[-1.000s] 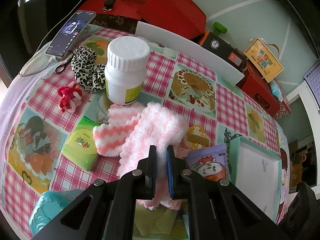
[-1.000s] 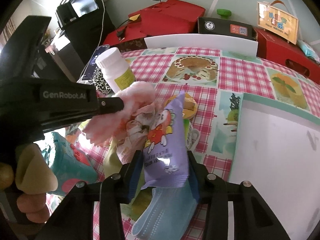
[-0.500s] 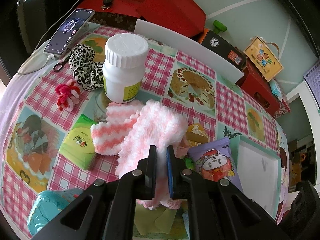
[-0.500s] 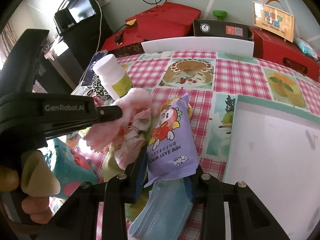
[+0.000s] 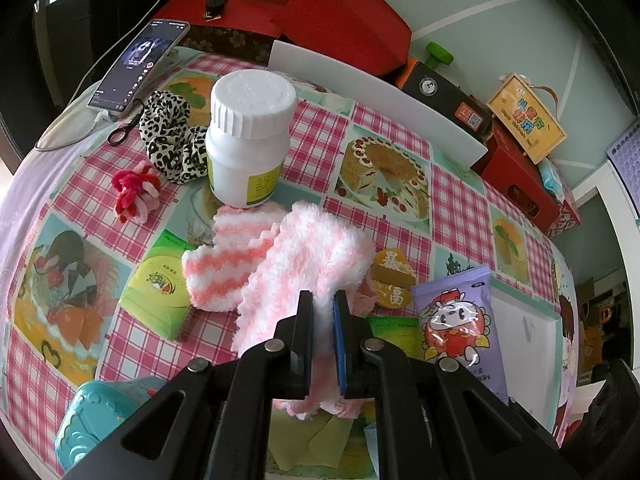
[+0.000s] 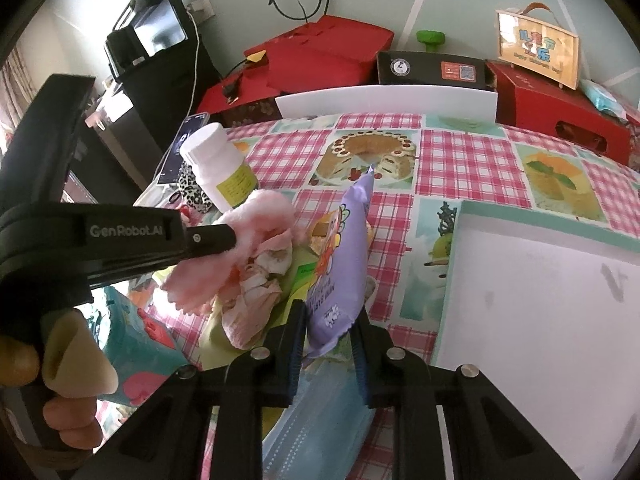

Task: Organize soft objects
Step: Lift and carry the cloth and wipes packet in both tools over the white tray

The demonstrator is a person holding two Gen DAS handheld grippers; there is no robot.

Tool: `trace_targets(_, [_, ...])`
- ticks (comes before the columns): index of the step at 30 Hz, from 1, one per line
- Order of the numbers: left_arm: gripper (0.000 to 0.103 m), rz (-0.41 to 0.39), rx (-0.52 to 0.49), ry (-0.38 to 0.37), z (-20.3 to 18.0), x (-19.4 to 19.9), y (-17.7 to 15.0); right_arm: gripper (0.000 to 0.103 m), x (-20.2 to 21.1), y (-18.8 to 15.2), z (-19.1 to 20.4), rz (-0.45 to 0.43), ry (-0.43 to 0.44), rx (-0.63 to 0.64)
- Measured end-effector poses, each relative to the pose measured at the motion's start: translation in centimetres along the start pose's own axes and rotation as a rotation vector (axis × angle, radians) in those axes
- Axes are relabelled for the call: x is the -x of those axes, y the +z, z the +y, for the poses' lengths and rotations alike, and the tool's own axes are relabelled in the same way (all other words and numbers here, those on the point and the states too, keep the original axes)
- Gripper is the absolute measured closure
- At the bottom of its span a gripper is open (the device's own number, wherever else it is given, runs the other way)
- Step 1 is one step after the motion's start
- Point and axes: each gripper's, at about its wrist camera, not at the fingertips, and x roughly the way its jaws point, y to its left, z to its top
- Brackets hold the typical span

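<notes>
My left gripper [image 5: 321, 340] is shut on a fluffy pink-and-white sock [image 5: 304, 260], held a little above the table; the sock also shows in the right wrist view [image 6: 256, 236]. A matching striped sock [image 5: 224, 264] lies beside it under the white bottle [image 5: 248, 136]. My right gripper [image 6: 328, 344] is shut on a purple baby-wipes pack [image 6: 340, 264], lifted and turned edge-on; the pack also shows in the left wrist view [image 5: 460, 320]. A leopard scrunchie [image 5: 168, 136] and a red-pink scrunchie [image 5: 134, 190] lie at the left.
A white tray [image 6: 540, 300] with a teal rim sits at the right. A blue face mask [image 6: 312, 412] lies under my right gripper. Green packets [image 5: 160, 284], a teal case [image 5: 100, 416], a phone [image 5: 138, 64] and red boxes [image 5: 320, 12] surround the checked table.
My right gripper has raised the wipes pack and turned it edge-on, shifting it right toward the tray. My left gripper still holds the fluffy sock, nearly still.
</notes>
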Motion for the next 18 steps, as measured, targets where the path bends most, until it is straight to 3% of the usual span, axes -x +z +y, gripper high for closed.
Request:
trace_targets(8, [0.094,-0.086,-0.007,-0.024,-0.2,2.6,0.3,0.079,2.2,0.5,-0.1,-0.071,-0.011,0.001])
trace_targets(18, [0.095,-0.289,-0.055,-0.114,-1.8,8.5,0.5,0.079,6.7,1.5,-1.3,-0.192,-0.046,-0.024])
